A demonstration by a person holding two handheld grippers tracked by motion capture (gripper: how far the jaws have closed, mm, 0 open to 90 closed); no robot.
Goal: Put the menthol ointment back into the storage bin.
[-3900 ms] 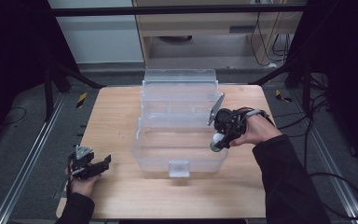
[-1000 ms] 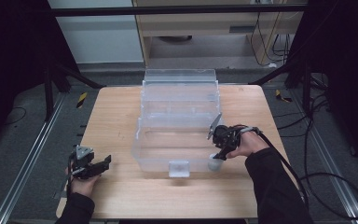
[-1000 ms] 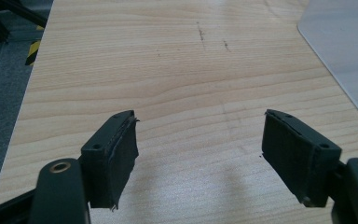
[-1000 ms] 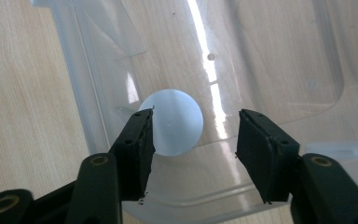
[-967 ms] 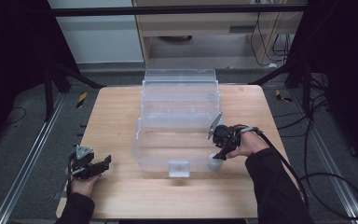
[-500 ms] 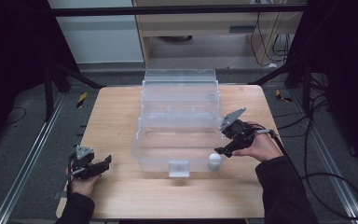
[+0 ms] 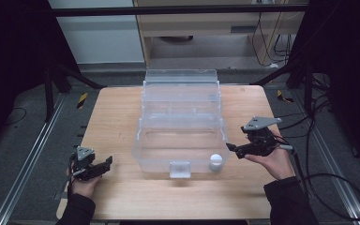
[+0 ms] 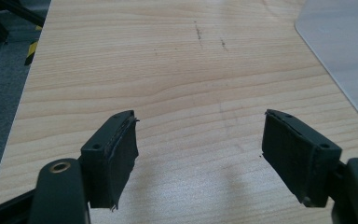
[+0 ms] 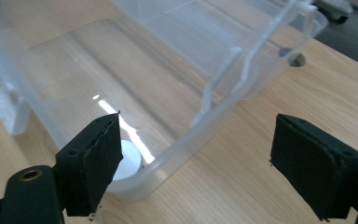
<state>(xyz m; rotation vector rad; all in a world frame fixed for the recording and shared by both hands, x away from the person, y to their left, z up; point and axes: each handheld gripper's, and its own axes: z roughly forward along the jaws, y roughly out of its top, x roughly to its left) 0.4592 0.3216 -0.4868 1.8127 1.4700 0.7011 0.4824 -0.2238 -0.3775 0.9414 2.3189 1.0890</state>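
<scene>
A clear plastic box (image 7: 180,133) with its lid swung back stands in the middle of the wooden table (image 7: 117,122). A small white round thing (image 7: 215,162) lies inside its front right corner, also seen through the wall (image 9: 129,161). My right gripper (image 7: 233,149) hovers just right of the box, apart from it, pointing at that corner. Its jaws have just been opening and stand open (image 9: 198,135), gripping nothing. My left gripper (image 7: 104,165) rests near the table's front left, open (image 8: 200,123) over bare wood.
The box's front latch (image 7: 180,168) juts toward the table's front edge. A clear corner of the box (image 8: 345,46) shows at the upper right of the left gripper view. Cables (image 7: 323,178) trail off the table's right side. Metal rails (image 7: 33,154) flank the table.
The right gripper let go of the white round thing in the box's front right corner, opened, and drew back to the right and slightly up. The left gripper stayed put.
</scene>
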